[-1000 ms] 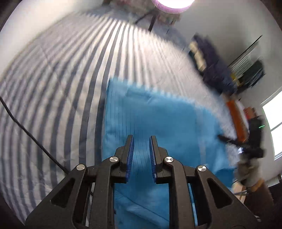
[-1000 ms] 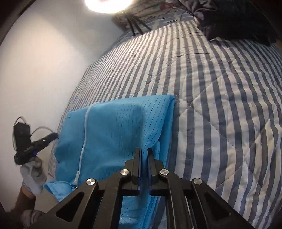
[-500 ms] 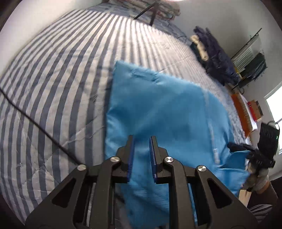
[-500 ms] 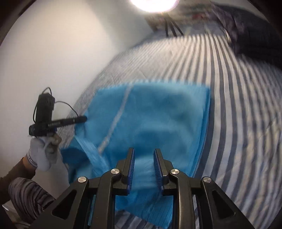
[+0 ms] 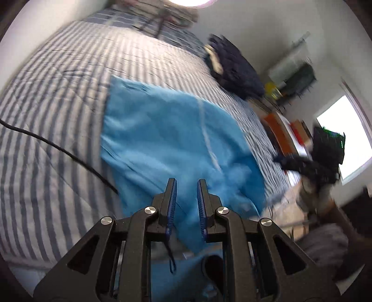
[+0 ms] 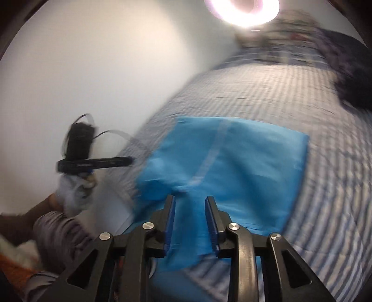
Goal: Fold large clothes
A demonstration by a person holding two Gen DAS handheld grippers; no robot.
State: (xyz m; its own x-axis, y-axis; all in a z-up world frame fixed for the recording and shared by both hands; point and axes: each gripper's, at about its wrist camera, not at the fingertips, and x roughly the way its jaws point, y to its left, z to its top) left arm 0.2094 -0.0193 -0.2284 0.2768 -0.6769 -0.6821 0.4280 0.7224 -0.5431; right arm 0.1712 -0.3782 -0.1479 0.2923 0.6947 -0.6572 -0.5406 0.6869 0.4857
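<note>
A large bright blue garment [image 5: 167, 139] lies folded on the striped bed, with a pale zip line down it; its near end hangs over the bed's edge. It also shows in the right wrist view [image 6: 232, 172]. My left gripper [image 5: 186, 192] is open and empty, raised above the garment's near edge. My right gripper [image 6: 189, 209] is open and empty, raised above the garment's near corner. Each gripper appears in the other's view, the right one [image 5: 309, 162] and the left one [image 6: 93, 161], both held off the bed's edge. Both views are blurred.
The blue-and-white striped bedspread [image 5: 58, 93] covers the bed. A black cable [image 5: 58, 148] crosses it at left. A dark clothes pile [image 5: 234, 72] lies at the far right. A ring light [image 6: 241, 9] stands behind the bed. A white wall [image 6: 81, 69] is at left.
The right gripper opened and let go of the garment's edge. Both grippers pulled back and up from the garment, which now lies flat.
</note>
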